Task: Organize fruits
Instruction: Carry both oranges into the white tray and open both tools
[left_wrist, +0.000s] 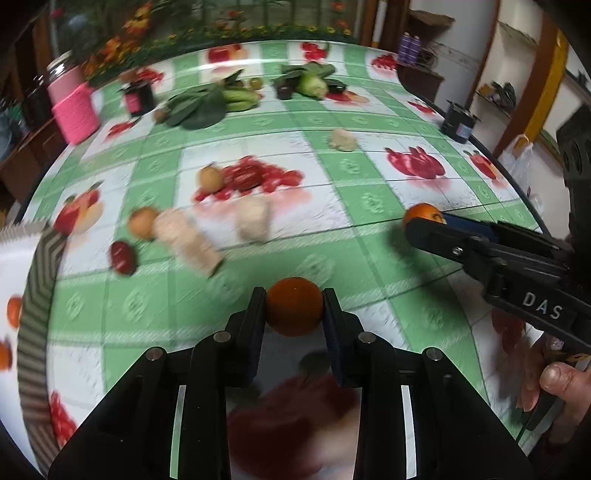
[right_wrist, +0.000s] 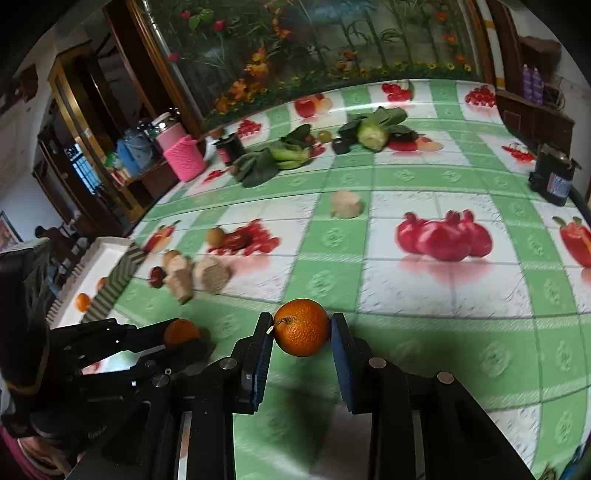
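Note:
In the left wrist view my left gripper (left_wrist: 294, 297) is shut on a small orange (left_wrist: 294, 317), both pads against its sides, just above the green checked tablecloth. My right gripper (right_wrist: 302, 320) grips a second orange (right_wrist: 302, 332) with a short stem in the same way. Each gripper shows in the other's view: the right gripper (left_wrist: 424, 221) with its orange (left_wrist: 423, 211) at the right, the left gripper (right_wrist: 184, 339) with its orange (right_wrist: 180, 330) at the lower left. A white tray (right_wrist: 107, 251) with a zigzag rim holds oranges (right_wrist: 82, 301) at the table's left edge.
Two brownish round fruits (left_wrist: 211, 179) (left_wrist: 142, 222), a dark red fruit (left_wrist: 123, 257) and beige lumps (left_wrist: 186, 240) lie mid-table. Leafy greens (right_wrist: 273, 158) and a cabbage (right_wrist: 371, 134) sit at the back, near a pink-sleeved jar (right_wrist: 183, 155) and dark jars (right_wrist: 552, 177).

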